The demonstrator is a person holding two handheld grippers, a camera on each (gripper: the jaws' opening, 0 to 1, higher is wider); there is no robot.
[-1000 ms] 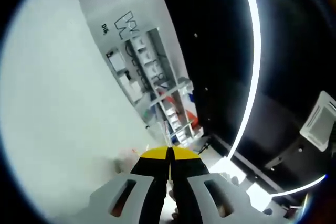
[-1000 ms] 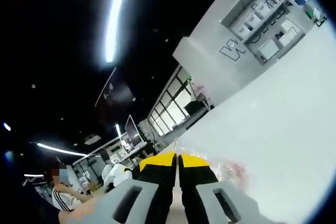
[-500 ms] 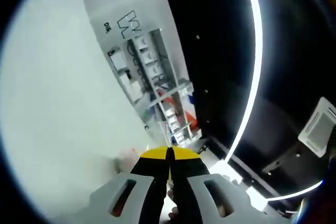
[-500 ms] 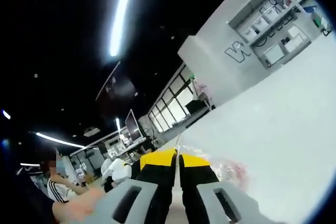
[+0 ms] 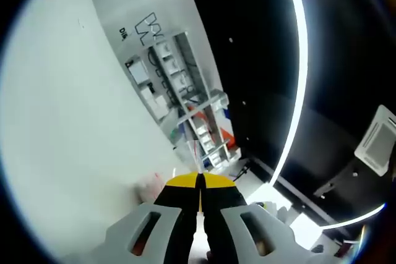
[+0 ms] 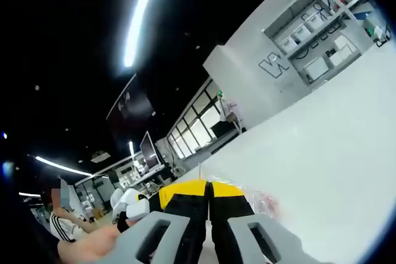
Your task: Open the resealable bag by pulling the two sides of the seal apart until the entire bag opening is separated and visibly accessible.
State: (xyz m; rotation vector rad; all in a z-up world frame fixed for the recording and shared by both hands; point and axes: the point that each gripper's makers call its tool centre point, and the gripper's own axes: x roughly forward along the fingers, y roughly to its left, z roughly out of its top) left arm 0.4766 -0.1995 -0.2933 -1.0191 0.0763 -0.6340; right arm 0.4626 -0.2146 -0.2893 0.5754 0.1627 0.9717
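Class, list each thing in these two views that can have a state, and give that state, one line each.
Left tongs: shut on the bag's clear edge.
Right tongs: shut on the bag.
Bag: clear, crumpled, held up by both tongs; opening hidden.
Ceiling light: on.

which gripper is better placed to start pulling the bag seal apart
Hard to call; the right looks slightly better. Both the left gripper and right gripper have jaws closed, but more of the crinkled clear bag shows beside the right's tips.
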